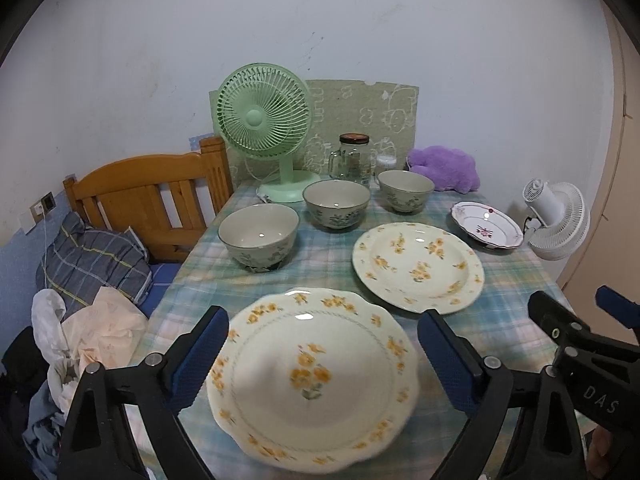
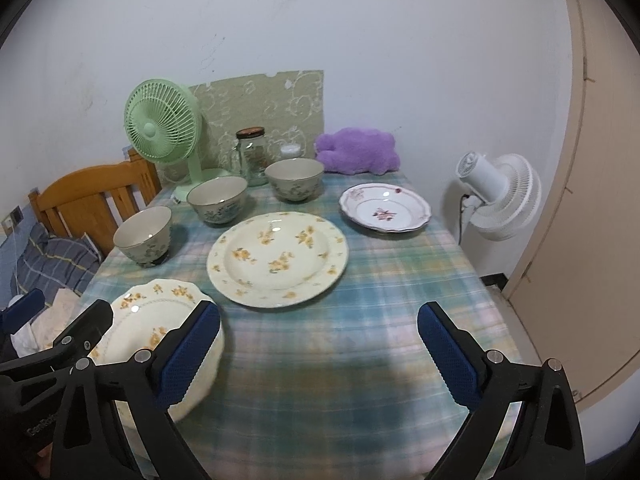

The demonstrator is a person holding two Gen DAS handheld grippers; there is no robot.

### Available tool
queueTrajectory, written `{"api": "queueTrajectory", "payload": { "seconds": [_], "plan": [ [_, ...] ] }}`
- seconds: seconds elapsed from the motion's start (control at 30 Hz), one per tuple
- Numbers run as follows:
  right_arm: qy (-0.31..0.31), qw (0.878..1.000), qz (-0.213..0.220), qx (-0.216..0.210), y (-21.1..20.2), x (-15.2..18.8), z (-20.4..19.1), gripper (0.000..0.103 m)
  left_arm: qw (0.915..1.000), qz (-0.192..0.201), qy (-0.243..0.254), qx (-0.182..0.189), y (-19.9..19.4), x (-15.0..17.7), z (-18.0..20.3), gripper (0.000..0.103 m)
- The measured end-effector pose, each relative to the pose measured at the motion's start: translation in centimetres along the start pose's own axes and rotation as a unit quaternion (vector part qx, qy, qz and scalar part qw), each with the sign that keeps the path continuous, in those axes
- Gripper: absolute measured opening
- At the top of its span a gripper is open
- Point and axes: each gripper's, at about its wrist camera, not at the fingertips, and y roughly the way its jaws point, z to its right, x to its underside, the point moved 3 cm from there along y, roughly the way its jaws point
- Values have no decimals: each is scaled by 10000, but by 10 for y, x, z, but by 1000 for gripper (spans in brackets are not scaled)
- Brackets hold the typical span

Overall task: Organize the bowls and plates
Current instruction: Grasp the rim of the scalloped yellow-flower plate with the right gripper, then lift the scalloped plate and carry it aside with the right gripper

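Note:
A scalloped cream plate with yellow flowers (image 1: 312, 380) lies at the table's near edge, under and between the fingers of my open left gripper (image 1: 322, 356); it also shows in the right wrist view (image 2: 140, 320). A round yellow-flowered plate (image 1: 418, 266) (image 2: 278, 258) lies mid-table. A smaller pink-flowered plate (image 1: 486, 230) (image 2: 384, 208) sits at the back right. Three matching floral bowls stand in a row: left (image 1: 259, 237) (image 2: 143, 236), middle (image 1: 336, 203) (image 2: 217, 199), right (image 1: 405, 190) (image 2: 295, 178). My right gripper (image 2: 320, 348) is open and empty above bare tablecloth.
A green fan (image 1: 266, 128), a glass jar (image 1: 352, 156) and a purple plush (image 1: 444, 168) stand along the back wall. A white fan (image 2: 496, 196) is beside the table's right edge. A wooden bed frame (image 1: 148, 196) and bedding (image 1: 92, 264) lie left of the table.

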Motion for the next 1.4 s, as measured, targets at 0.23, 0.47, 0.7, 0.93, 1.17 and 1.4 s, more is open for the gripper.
{"api": "queueTrajectory", "payload": {
  "seconds": [0.23,0.47,0.7,0.93,1.17,1.4],
  "plan": [
    [-54,9994,-310,-147,32,-9,-46,98,9994,-315,-10,-147,36,-12,-43,93],
    [-103,9963,-845,-148,74,-3,-88,97,9953,-961,-68,-92,84,2,-74,90],
    [-80,9894,-1446,-68,114,20,-109,92,9877,-1565,8,28,123,29,-85,88],
    [-23,9821,-1884,-39,142,38,-121,82,9801,-1954,142,323,147,44,-84,75],
    [72,9757,-2189,36,156,48,-124,78,9742,-2157,346,568,158,49,-79,65],
    [111,9723,-2335,35,164,50,-127,73,9721,-2225,454,587,160,48,-79,66]
  ]
}}
